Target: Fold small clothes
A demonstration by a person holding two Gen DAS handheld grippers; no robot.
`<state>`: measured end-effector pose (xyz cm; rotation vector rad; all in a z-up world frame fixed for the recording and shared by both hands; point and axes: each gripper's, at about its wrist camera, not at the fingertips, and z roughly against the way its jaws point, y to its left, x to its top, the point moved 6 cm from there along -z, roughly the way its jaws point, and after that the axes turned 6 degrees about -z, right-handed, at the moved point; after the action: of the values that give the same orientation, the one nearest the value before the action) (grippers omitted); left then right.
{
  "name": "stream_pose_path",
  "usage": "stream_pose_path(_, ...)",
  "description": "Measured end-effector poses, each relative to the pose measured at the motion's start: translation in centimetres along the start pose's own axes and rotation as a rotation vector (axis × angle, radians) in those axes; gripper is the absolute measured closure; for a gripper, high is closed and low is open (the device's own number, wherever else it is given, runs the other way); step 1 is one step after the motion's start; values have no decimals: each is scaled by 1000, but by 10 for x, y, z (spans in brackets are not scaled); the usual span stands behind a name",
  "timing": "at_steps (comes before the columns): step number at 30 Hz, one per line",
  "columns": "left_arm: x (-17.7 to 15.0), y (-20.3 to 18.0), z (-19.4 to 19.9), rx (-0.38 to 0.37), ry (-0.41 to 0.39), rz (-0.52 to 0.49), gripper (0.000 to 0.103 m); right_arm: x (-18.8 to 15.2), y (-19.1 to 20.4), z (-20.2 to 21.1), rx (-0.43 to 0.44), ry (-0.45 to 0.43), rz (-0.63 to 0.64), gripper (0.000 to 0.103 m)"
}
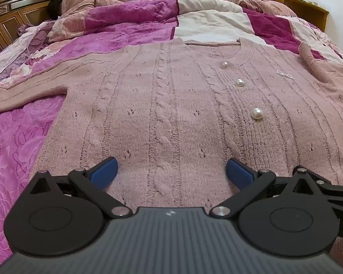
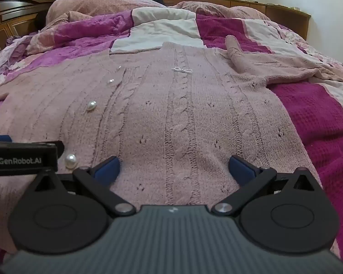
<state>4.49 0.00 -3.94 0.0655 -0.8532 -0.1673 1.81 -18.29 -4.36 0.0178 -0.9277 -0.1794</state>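
Note:
A pink cable-knit cardigan (image 1: 171, 105) with pearl buttons (image 1: 256, 113) lies flat, front up, on the bed; it also shows in the right wrist view (image 2: 178, 114). Its left sleeve (image 1: 27, 91) stretches out to the left. Its right sleeve (image 2: 263, 64) lies bent at the right. My left gripper (image 1: 172, 171) is open, its blue pads low over the cardigan's hem on the left half. My right gripper (image 2: 174, 170) is open over the hem on the right half. The left gripper's body (image 2: 22, 157) shows at the right wrist view's left edge.
The cardigan lies on a magenta, pink and white patchwork quilt (image 1: 130, 32). A bunched pink blanket (image 2: 103, 2) lies at the far end. A dark wooden headboard (image 1: 13, 6) stands at the far left, a wooden ledge (image 2: 283, 11) and a window at the back.

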Motion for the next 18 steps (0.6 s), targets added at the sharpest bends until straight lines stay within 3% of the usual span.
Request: stream_pose_path(18,2,-1,-6,3,-1,-3,0,-1,0,0,3,-8,1,0)
